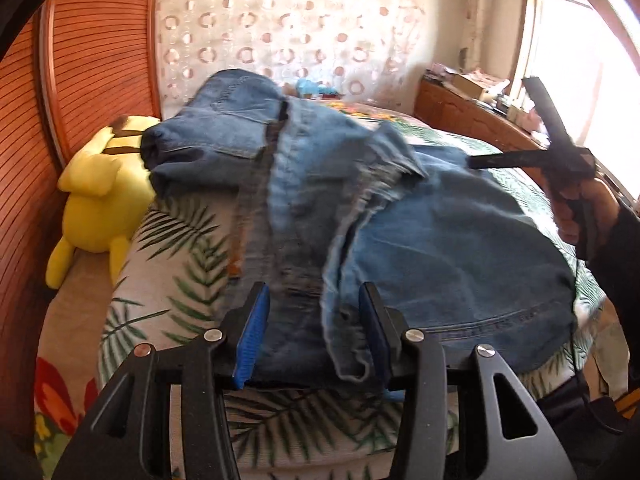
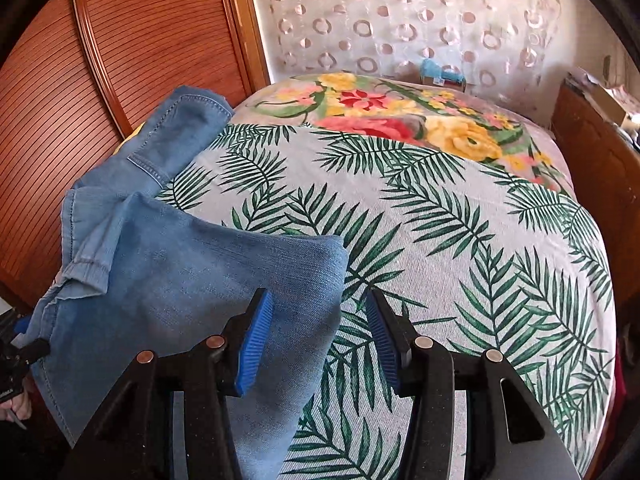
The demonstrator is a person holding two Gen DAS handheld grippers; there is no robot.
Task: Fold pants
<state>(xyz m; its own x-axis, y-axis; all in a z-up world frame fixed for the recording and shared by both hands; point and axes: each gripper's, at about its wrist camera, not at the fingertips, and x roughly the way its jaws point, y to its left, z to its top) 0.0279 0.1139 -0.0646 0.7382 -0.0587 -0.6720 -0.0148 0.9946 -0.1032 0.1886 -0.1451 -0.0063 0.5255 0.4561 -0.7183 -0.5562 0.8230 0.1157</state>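
— Broadly, what fills the shot?

— A bed (image 2: 460, 240) under a palm-leaf spread, a floral blanket (image 2: 400, 116) at its far end, and blue denim pants (image 1: 440, 240) heaped along its near left corner, beside the slatted wooden wardrobe (image 2: 140, 40). A yellow plush toy (image 1: 96, 200) sits wedged between bed and wardrobe.

— And the fold itself?

— Under way, by the look of it, but not finished. The denim lies doubled over in thick layers, a hem (image 1: 352, 364) showing at the near edge and a waistband or pocket end (image 1: 224, 120) bunched toward the far side. It reads as rumpled rather than squared; smoothing and at least one more fold seem left.

— The tools?

— The left gripper (image 1: 312, 336) stands with its blue pads apart, denim lying between them, nothing pinched. The right gripper (image 2: 316, 340) is likewise spread, one finger (image 2: 254, 344) over the denim's edge, the other over bare spread, gripping nothing. From the left wrist view, a hand (image 1: 580, 212) holds that right tool just above the pants.
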